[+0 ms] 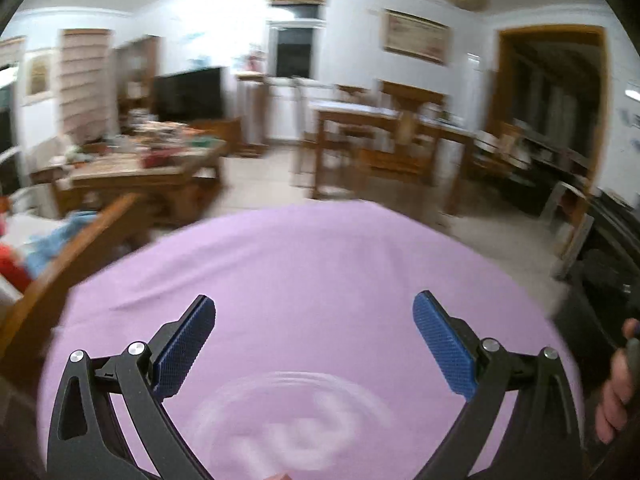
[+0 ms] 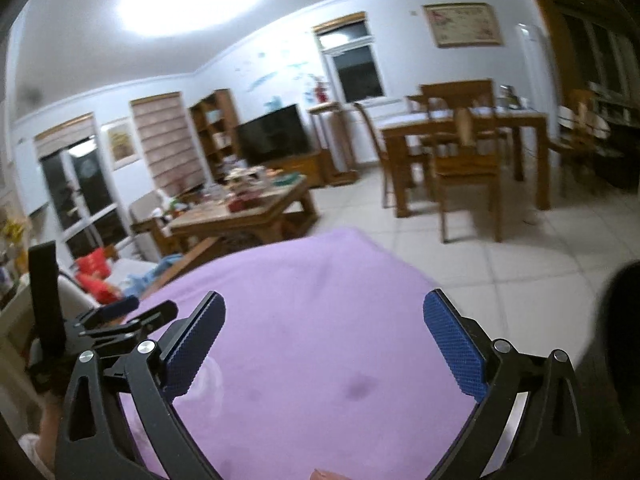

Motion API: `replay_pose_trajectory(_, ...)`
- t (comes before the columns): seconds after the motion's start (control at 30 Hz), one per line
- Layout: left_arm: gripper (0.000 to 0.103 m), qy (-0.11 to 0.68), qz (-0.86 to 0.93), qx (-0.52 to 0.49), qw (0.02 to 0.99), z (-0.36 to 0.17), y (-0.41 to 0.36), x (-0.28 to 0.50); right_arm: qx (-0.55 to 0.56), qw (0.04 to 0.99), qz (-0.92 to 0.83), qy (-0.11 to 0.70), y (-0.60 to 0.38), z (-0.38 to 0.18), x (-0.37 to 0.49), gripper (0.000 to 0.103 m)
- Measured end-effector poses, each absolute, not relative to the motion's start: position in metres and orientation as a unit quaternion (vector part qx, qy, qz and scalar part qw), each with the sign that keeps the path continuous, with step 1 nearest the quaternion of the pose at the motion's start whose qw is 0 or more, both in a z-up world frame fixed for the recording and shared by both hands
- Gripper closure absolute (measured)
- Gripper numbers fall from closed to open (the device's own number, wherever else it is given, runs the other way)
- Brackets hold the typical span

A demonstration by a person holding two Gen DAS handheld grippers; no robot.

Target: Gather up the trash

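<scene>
Jaws of left gripper spread wide, nothing between the blue pads. Same for right gripper: released, gap bare, textured pads well apart.

Beneath both pairs of jaws, table under purple cloth, creased ahead of the left-hand jaw in the left wrist view. Below the left gripper's jaws, closer to the camera than the pads, pale translucent ringed item lying on the cloth; too blurred to name, possibly the trash, cannot tell. Not touching either jaw. In the right wrist view, a similar faint clear patch just behind the left-hand jaw, and a small dark stain on the cloth between the jaws.

To the right of the left gripper's jaws, at the frame edge, hand wrapped round a dark grip.

Far ahead of the jaws and leftward, low wooden coffee table crowded with clutter, television behind it. Ahead and rightward, wooden dining table with chairs, framed picture on the wall above.
</scene>
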State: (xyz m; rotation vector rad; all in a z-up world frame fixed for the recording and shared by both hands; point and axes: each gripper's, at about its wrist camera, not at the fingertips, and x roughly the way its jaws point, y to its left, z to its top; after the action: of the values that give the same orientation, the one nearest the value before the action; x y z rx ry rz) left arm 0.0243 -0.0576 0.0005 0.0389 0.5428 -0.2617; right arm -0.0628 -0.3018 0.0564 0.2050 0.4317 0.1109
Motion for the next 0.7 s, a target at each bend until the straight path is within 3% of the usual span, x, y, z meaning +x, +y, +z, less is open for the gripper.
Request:
replay_pose_trajectory(0.3,0.005,0.248,-0.071,-0.003,0.966,0.002,-0.019,0.039,0.061,0.982,0.073,0.164,-0.227,0.049,-0.016,0.005)
replay_pose_trajectory(0.7,0.005,0.262,-0.022,-0.001,0.965,-0.004,-0.003,0.034,0.057,0.979,0.097,0.169,-0.226,0.043,-0.026,0.005)
